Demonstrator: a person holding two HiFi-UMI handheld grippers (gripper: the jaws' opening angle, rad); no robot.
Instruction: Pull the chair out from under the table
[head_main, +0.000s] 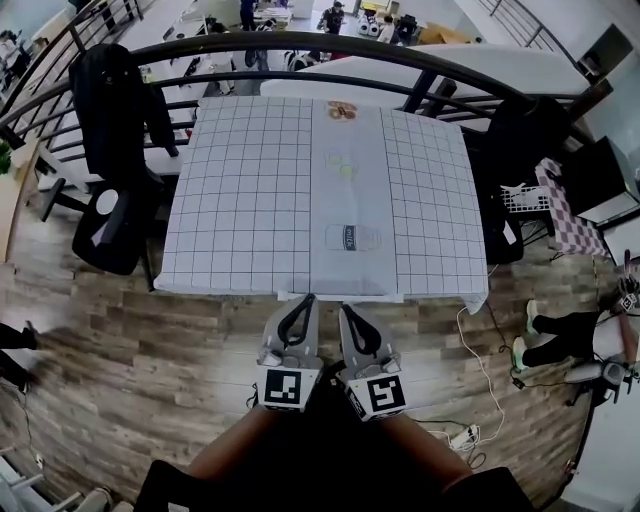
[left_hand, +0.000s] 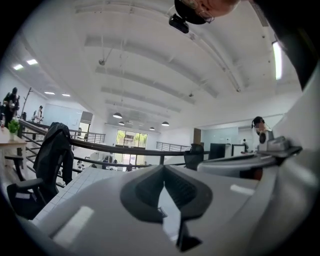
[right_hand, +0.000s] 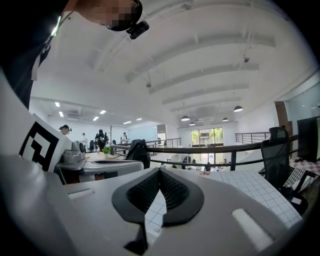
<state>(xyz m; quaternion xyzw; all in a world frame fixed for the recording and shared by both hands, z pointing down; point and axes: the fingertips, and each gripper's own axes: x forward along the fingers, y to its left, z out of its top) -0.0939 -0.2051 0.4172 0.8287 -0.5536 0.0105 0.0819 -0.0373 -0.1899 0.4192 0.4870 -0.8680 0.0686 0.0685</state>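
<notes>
The left gripper (head_main: 308, 300) and right gripper (head_main: 344, 310) are both closed and empty, side by side at the near edge of the table (head_main: 220, 285), which has a smooth white grid cloth. The padded black left chair (head_main: 110, 230) carries a jacket (head_main: 110, 90); the right chair (head_main: 512, 150) sits closer in. I cannot tell which is meant. Open the jaws wide, clamp the backrest rim, and pull straight across the plank floor (head_main: 150, 350).

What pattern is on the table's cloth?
The tablecloth is white with a grid of thin dark lines, seen best in the head view.
</notes>
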